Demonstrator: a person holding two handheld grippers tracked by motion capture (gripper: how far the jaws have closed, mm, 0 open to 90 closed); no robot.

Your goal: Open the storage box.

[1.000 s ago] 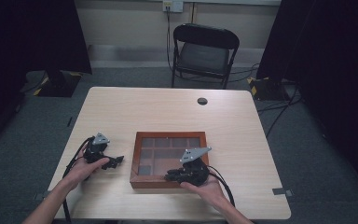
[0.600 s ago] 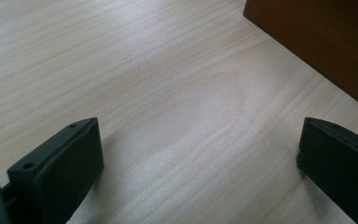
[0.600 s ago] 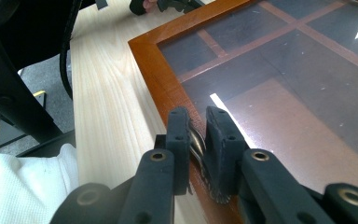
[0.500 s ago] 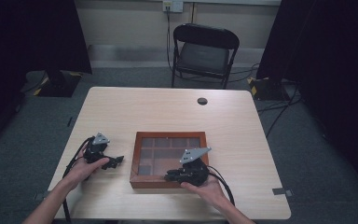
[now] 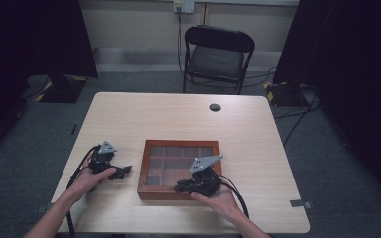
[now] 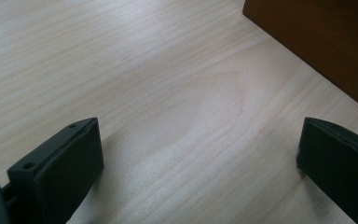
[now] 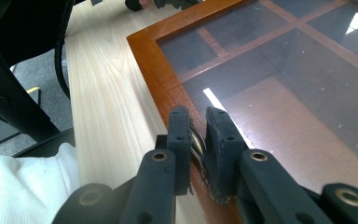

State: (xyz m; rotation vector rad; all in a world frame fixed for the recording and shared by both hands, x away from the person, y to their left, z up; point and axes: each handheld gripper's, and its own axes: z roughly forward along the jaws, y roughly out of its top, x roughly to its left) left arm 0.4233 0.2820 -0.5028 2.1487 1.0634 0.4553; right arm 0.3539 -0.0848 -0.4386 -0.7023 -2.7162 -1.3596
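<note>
item: reddish-brown wooden display box with glass lid and inner dividers (image 5: 178, 168), flat on pale wooden table (image 5: 178, 119), near the front edge, between the two hands.

right gripper (image 7: 198, 135): jaws pressed nearly together, pinching a small metal catch (image 7: 196, 142) on the box's near frame edge; exact form of the catch too small to tell.

left gripper (image 5: 121, 171): resting on the table just left of the box, jaws spread wide, holding nothing; dark side wall of the box ahead of it in the left gripper view.

handling, as a judgement: rigid wood frame, probably moderately heavy; glass pane fragile and slippery, unsuited to gripping. best taken by the catch or frame rim, with the body steadied at its side wall.

background: black folding chair (image 5: 218, 54) beyond the table; small dark round grommet (image 5: 215, 107) in the tabletop.
</note>
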